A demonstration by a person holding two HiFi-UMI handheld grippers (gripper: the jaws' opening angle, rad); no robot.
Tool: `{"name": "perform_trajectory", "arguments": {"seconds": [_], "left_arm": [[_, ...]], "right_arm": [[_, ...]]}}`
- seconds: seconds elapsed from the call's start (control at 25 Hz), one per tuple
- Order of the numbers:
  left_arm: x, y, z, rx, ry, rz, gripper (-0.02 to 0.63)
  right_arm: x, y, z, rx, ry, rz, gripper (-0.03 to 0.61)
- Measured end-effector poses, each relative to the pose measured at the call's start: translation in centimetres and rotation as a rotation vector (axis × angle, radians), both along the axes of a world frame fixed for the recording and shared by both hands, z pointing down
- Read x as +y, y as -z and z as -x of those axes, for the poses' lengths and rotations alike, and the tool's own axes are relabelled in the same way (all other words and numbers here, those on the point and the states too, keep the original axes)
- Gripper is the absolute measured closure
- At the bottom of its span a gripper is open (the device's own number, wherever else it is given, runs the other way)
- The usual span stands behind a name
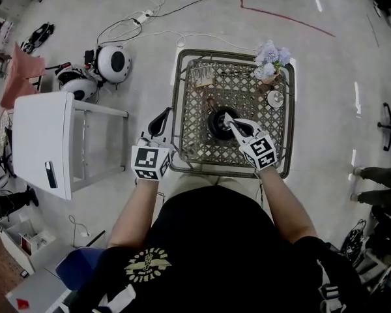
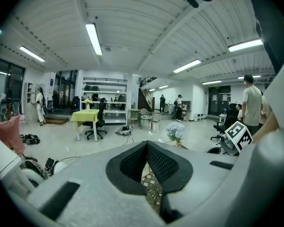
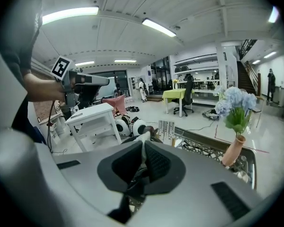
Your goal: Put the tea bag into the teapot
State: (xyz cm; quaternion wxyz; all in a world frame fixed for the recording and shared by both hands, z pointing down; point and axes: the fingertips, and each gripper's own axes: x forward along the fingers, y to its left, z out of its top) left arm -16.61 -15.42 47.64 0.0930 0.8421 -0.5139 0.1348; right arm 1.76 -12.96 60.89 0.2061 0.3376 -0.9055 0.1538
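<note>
Holding the tea bag in the right gripper, jaws pinched narrow on it, with only a thin white strip showing edge-on along the seam between the pads. Poised over the teapot, a dark round pot near the middle of the table. From the head view, jaw tips overlapping the pot's mouth, so above it rather than beside it. Cannot tell how high over the rim, nor whether any of the bag already hangs inside.

Strip running along the line of the jaws, forward and down toward the pot. Judging by that, little sideways correction needed: probably just lowering straight and letting go once well inside the opening. Some risk of the bag catching on the rim or clinging to a pad.

Parked at the table's left edge, well apart from the pot: the left gripper, jaws meeting at the tips with nothing between, only lattice showing through the gap behind them. Clearly the farther of the two, and not needed unless the pot wants steadying.

Underneath, an open metal lattice top with a raised border, likely to let a dropped bag snag. At the far right corner, a vase of pale blue flowers, with a small white disc just beside it.

Around all this, a large hall with a glossy pale floor, loose cables, a white side table to the left, strip lights overhead and people far off.
</note>
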Motion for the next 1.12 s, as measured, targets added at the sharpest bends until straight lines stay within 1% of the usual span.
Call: {"name": "perform_trajectory", "arguments": {"seconds": [0.16, 0.44, 0.52, 0.56, 0.6, 0.64, 0.92, 1.12], "left_arm": [[-0.4, 0.0, 0.3, -0.005, 0.005, 0.003, 0.618], [-0.8, 0.1, 0.6, -0.011, 0.006, -0.004, 0.618], [-0.9, 0.2, 0.7, -0.010, 0.006, -0.003, 0.618], [-1.0, 0.2, 0.6, -0.010, 0.006, -0.003, 0.618], [-1.0, 0.3, 0.6, -0.009, 0.005, -0.002, 0.618], [-1.1, 0.4, 0.5, -0.009, 0.004, -0.003, 0.618], [-1.1, 1.0, 0.3, -0.010, -0.001, -0.014, 0.618], [-1.0, 1.3, -0.3, -0.013, -0.010, -0.019, 0.618]], "right_arm": [[0.0, -0.5, 0.1, 0.007, 0.003, 0.014, 0.563], [0.5, -1.0, 1.2, 0.013, 0.054, 0.023, 0.558], [0.5, -1.0, 1.2, 0.010, 0.052, 0.026, 0.527], [0.4, -1.0, 1.2, 0.008, 0.051, 0.029, 0.493], [0.4, -0.9, 1.2, 0.005, 0.050, 0.030, 0.475], [0.4, -0.8, 1.2, 0.003, 0.050, 0.030, 0.468], [0.0, -0.1, 1.0, -0.009, 0.030, 0.017, 0.436], [-0.5, 0.6, 0.6, -0.033, 0.002, 0.005, 0.436]]}}
